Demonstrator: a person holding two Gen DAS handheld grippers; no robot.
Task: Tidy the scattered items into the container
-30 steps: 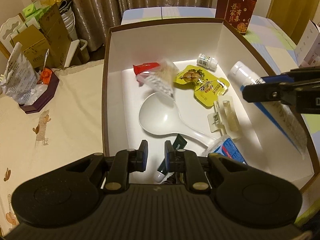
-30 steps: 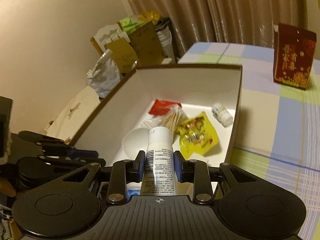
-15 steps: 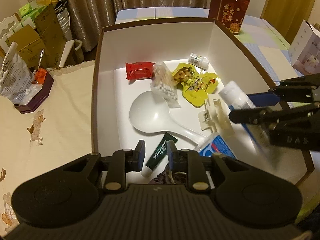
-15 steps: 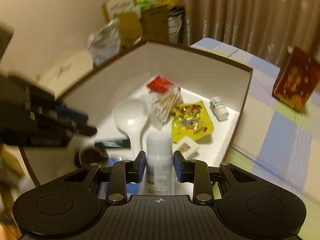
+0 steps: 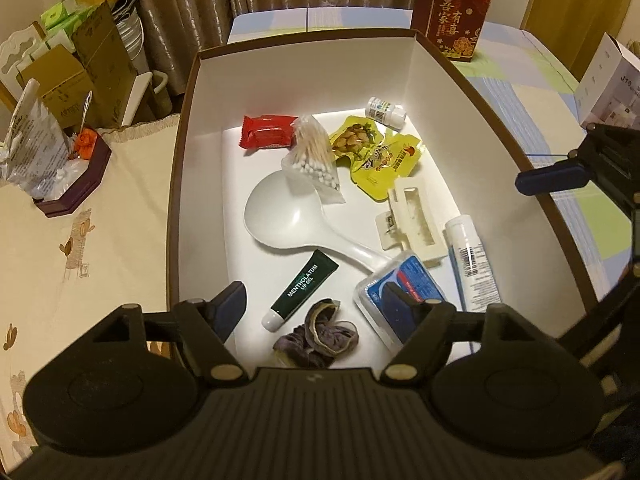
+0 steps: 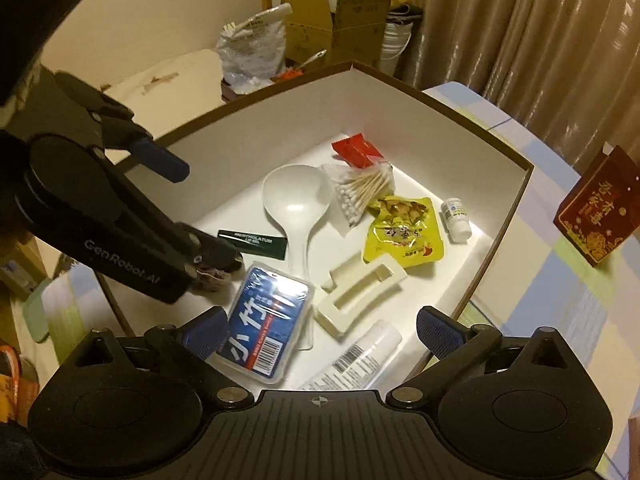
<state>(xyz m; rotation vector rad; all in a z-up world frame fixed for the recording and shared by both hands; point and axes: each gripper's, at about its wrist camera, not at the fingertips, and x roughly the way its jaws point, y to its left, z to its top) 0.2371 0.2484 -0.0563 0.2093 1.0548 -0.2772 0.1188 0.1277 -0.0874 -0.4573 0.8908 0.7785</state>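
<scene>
A white box [image 5: 184,184] with a brown rim holds several items. Among them are a white spoon [image 5: 280,216], a green tube [image 5: 306,288], a purple scrunchie [image 5: 316,336] and a blue-labelled case [image 6: 268,328]. My left gripper [image 5: 314,300] hangs over the tube and scrunchie; its jaws are opening, and they touch neither. My right gripper [image 6: 322,320] is at the box's near corner, its jaws opening wide. The white tube [image 6: 360,360] lies loose on the box floor below it, next to a cream hair clip [image 6: 360,292].
Further back in the box lie a cotton swab bag [image 5: 312,160], a red packet [image 5: 266,132], a yellow pouch [image 5: 376,152] and a small bottle [image 5: 386,108]. A red gift box [image 5: 460,12] and a white carton [image 5: 608,84] stand on the checked cloth. A dark tray [image 5: 68,200] sits left.
Both grippers went from shut to open. The white tube left the right gripper and now lies in the box. The right gripper rolled and shifted. The scrunchie lies under the left gripper.
</scene>
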